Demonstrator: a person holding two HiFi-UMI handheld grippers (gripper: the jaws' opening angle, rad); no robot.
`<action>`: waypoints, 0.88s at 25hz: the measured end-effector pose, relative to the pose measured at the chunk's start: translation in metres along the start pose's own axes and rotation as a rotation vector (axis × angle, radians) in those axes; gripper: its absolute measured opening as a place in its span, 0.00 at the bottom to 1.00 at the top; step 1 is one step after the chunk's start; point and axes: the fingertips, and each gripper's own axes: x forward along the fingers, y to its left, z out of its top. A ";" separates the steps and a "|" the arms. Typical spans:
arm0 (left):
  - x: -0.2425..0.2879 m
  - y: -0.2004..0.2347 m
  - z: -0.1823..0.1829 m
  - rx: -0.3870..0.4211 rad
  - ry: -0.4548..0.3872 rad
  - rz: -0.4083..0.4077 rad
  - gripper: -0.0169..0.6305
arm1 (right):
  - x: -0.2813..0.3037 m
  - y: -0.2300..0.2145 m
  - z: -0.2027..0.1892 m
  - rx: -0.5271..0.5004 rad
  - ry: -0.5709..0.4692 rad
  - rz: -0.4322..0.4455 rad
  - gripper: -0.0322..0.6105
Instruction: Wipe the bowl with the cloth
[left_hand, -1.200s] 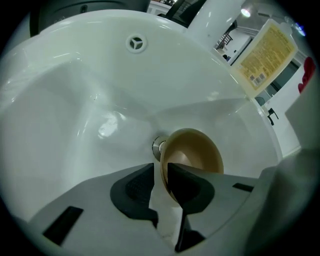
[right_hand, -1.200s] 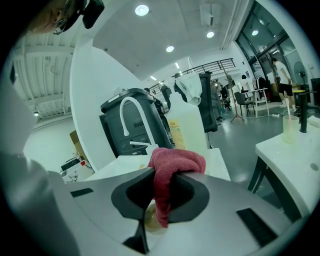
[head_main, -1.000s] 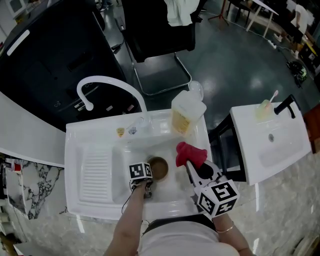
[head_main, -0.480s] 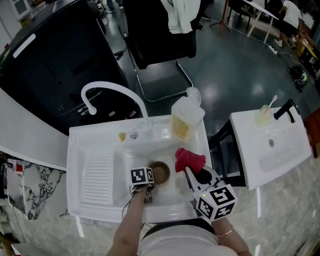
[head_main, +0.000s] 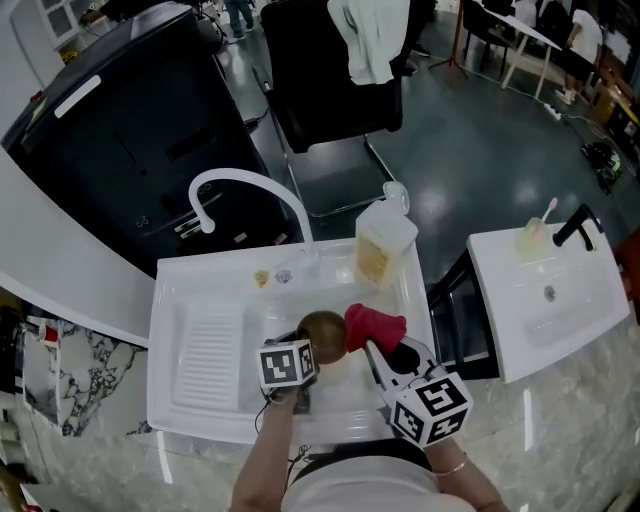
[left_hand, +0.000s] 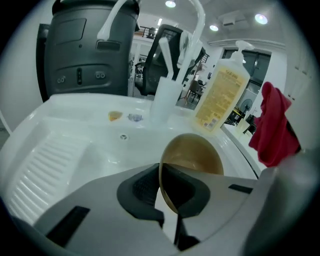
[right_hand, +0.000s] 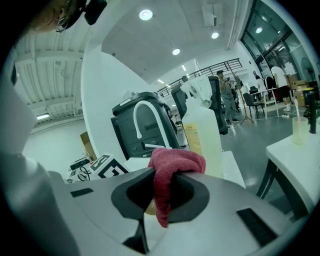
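Clamping the brown bowl (left_hand: 197, 155) by its rim, my left gripper (left_hand: 169, 200) held it tilted so my right gripper (right_hand: 161, 197), squeezing the red cloth (right_hand: 175, 161), could get inside.

A dark glossy floor (head_main: 470, 130) lies beyond the white sink unit (head_main: 175, 300), with a black chair (head_main: 330, 85) draped in pale fabric (head_main: 368, 35), a second white basin (head_main: 560, 310) and round ceiling lights (right_hand: 145, 14).

Head view looks down; both gripper views face the tap (head_main: 240, 174).
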 end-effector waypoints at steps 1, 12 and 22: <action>-0.008 -0.002 0.006 0.012 -0.022 0.004 0.07 | -0.002 0.003 0.000 -0.003 -0.006 0.005 0.13; -0.086 -0.030 0.048 0.109 -0.207 0.026 0.07 | -0.032 0.035 0.012 -0.039 -0.082 0.040 0.13; -0.139 -0.054 0.063 0.203 -0.323 0.038 0.07 | -0.052 0.078 0.035 -0.169 -0.154 0.129 0.13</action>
